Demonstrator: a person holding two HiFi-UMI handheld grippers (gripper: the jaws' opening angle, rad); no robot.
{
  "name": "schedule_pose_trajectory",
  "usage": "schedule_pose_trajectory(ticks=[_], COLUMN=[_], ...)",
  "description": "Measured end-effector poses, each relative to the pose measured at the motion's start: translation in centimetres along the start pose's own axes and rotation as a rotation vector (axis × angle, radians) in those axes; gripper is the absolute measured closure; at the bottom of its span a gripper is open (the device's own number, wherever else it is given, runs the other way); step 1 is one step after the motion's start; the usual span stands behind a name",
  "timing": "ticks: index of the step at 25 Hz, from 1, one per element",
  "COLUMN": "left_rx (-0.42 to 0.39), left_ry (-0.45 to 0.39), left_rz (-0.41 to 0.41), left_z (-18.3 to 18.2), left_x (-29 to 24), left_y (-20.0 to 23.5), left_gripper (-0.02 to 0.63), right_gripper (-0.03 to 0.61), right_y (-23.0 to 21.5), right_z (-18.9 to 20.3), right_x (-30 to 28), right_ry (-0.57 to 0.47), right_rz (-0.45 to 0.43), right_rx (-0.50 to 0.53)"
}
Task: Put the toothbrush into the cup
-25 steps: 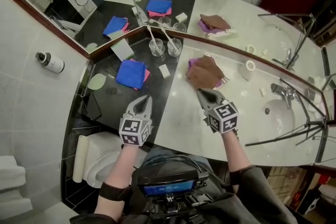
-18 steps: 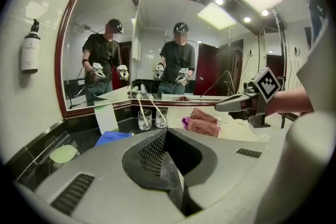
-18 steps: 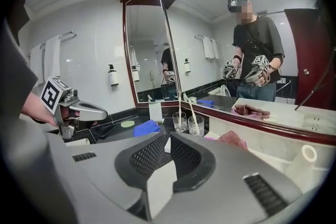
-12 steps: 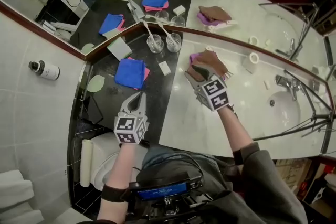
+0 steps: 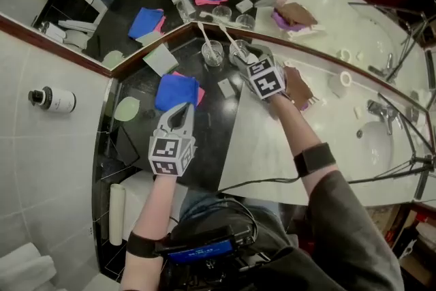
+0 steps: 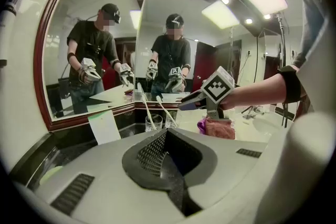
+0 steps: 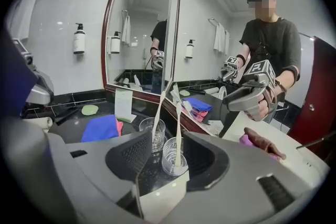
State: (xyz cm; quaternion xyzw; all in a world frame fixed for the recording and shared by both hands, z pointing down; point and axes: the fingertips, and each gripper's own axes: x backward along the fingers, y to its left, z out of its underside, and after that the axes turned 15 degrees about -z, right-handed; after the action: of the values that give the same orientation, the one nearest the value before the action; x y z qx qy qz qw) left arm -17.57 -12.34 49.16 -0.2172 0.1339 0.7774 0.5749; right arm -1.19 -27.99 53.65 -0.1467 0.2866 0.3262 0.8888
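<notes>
Crowding the cup (image 7: 173, 157) where the toothbrush (image 7: 178, 123) leans are a second cup (image 7: 151, 132) just left, the mirror (image 5: 122, 10) behind and a brown cloth (image 5: 297, 86) right. The right gripper (image 5: 245, 55), jaws just opened wide, flanks that cup untouched. The left gripper (image 5: 182, 112), pressed shut and empty, hangs well short of it, a blue cloth (image 5: 176, 90) between.

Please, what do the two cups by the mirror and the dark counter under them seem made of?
Clear textured cup and its twin: glass or clear plastic, glossy; a white toothbrush stem shows through its wall. Dark counter: polished black stone, probably; it gives faint reflections.
</notes>
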Motion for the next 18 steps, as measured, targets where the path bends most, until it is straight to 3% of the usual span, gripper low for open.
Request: schedule_pose_trajectory(ticks=[7, 12, 18], left_rx=[0.035, 0.054, 0.075], left_ry=[0.005, 0.032, 0.046], left_rz=[-0.017, -0.037, -0.047], left_z=[0.0, 1.1, 1.6], left_x=[-1.8, -2.4, -2.5], left_y=[2.8, 4.0, 4.7], left_gripper=[0.612, 0.612, 0.612], right_gripper=[0.373, 0.374, 0.427], right_y=[-3.6, -4.5, -5.0], right_z=[0.3, 1.1, 2.1], right_x=[-5.2, -7.7, -9.4], right_ry=[0.076, 0.112, 0.142], right_rz=[0.044, 0.020, -0.006], right_rx=[-0.001, -0.006, -0.041])
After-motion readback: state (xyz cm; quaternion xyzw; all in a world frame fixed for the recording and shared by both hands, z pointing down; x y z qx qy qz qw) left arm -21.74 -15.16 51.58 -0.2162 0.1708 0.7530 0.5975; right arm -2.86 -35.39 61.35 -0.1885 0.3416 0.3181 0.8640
